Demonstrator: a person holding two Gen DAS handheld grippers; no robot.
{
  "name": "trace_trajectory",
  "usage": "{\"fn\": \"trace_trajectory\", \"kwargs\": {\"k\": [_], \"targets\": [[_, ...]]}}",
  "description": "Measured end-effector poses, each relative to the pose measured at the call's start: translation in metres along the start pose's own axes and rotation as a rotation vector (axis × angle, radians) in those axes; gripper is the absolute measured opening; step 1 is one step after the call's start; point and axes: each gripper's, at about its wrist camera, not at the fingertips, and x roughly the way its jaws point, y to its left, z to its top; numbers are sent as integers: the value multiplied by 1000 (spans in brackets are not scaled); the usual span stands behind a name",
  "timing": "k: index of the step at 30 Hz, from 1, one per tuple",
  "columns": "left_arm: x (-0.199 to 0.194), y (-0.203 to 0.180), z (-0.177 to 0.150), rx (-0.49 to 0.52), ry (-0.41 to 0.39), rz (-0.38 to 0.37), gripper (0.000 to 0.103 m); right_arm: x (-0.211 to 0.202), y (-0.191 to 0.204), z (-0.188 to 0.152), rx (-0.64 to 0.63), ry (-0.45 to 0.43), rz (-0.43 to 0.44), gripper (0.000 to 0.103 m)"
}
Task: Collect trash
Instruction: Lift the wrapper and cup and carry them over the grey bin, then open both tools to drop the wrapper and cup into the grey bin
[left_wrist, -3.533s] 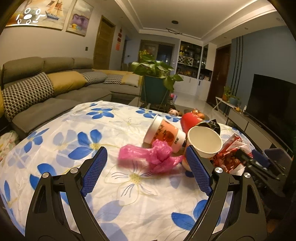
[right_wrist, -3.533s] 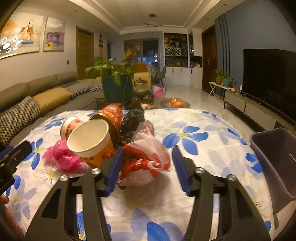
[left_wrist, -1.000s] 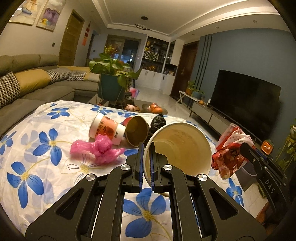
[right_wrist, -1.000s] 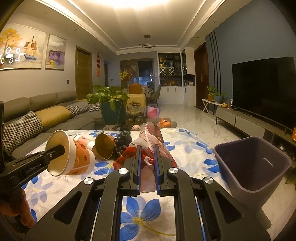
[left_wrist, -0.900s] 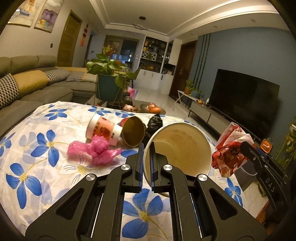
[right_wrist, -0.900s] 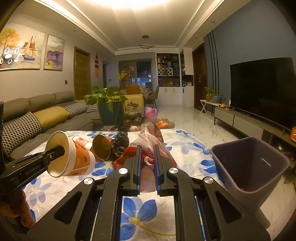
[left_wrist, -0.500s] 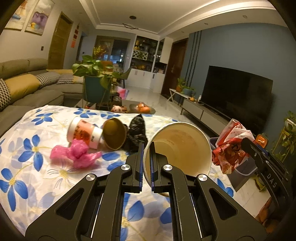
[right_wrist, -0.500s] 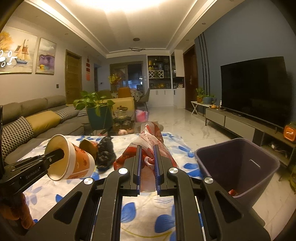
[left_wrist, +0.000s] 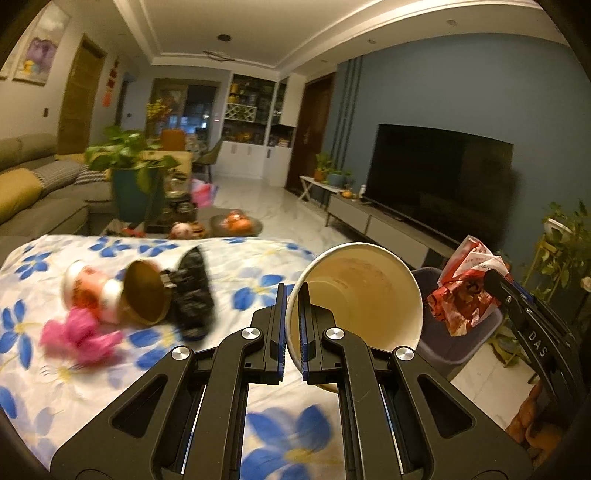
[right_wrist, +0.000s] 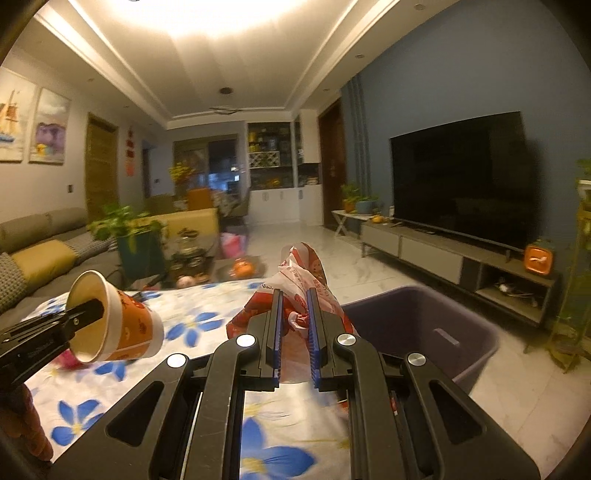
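Left wrist view: we see the left claw (left_wrist: 293, 325) pinching the rim of a paper cup (left_wrist: 360, 295), mouth toward the camera, lifted above the flowered surface (left_wrist: 74, 373). At 3 o'clock, the right claw (right_wrist: 293, 328) is clamped on a crumpled red-and-white wrapper (left_wrist: 461, 291), held over the near rim of the purple bin (right_wrist: 417, 325) on the floor. At 9 o'clock on the surface lie a pink bag (left_wrist: 77, 336), two tipped cups (left_wrist: 114, 295) and a black bag (left_wrist: 192, 291), all blurred.
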Motion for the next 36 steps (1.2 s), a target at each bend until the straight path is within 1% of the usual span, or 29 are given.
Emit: {"fn": "trace_trajectory", "kwargs": {"k": [3,10,19,28,36], "targets": [[13,-20,6,24,-3,-37,5,2,-22,4,16,-15,-60,13],[53,-76,15,66,10,-155,5,13,-66,6,51,-20,-154,13],[99,-129,12,111,49,-255,5,28,-93,0,86,-9,-190,13],[135,-141,0,99,93,-309,5,40,-98,1,98,-3,-201,13],[151,-149,-6,94,114,-337,5,46,-100,0,104,3,-205,14]]}}
